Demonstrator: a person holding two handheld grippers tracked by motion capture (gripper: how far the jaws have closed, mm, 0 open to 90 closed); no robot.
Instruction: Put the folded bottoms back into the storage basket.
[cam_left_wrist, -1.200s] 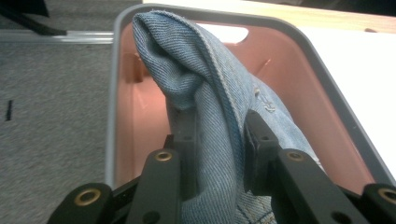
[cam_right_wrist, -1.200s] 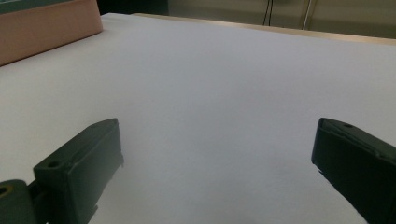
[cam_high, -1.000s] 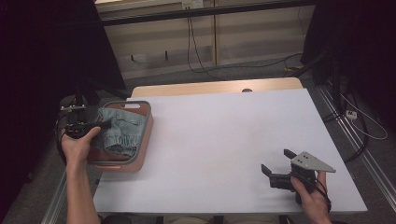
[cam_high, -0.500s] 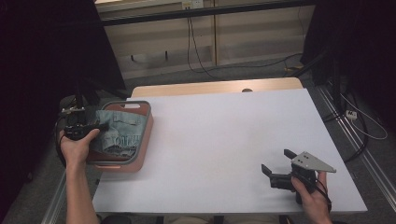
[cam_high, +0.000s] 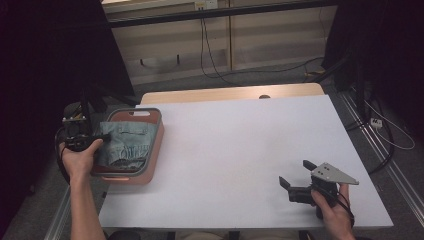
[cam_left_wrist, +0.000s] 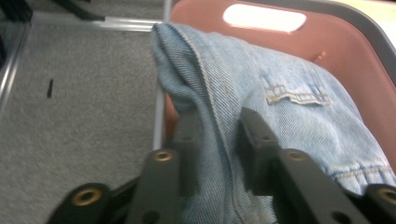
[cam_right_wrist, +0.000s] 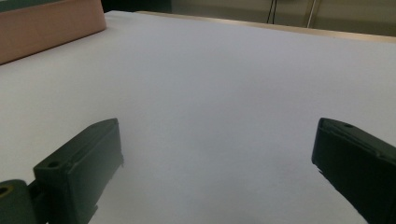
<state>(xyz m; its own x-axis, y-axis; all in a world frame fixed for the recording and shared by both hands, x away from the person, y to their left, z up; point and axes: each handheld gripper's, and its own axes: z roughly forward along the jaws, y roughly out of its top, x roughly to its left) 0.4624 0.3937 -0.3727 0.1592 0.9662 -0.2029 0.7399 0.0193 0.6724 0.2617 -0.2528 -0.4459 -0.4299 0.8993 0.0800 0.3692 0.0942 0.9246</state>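
Jeans (cam_left_wrist: 261, 107) pinched by left gripper (cam_left_wrist: 219, 140) at basket (cam_left_wrist: 359, 51) edge.

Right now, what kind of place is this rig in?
Probably a lab recording station: a bare white table framed by black curtains, loose cables on grey carpet, and a pink basket holding denim jeans.

Your left gripper (cam_left_wrist: 217, 154) hides the fold of the jeans (cam_left_wrist: 280, 116) it pinches. The basket (cam_left_wrist: 355, 51) runs off the right picture edge, and the jeans cover its floor.
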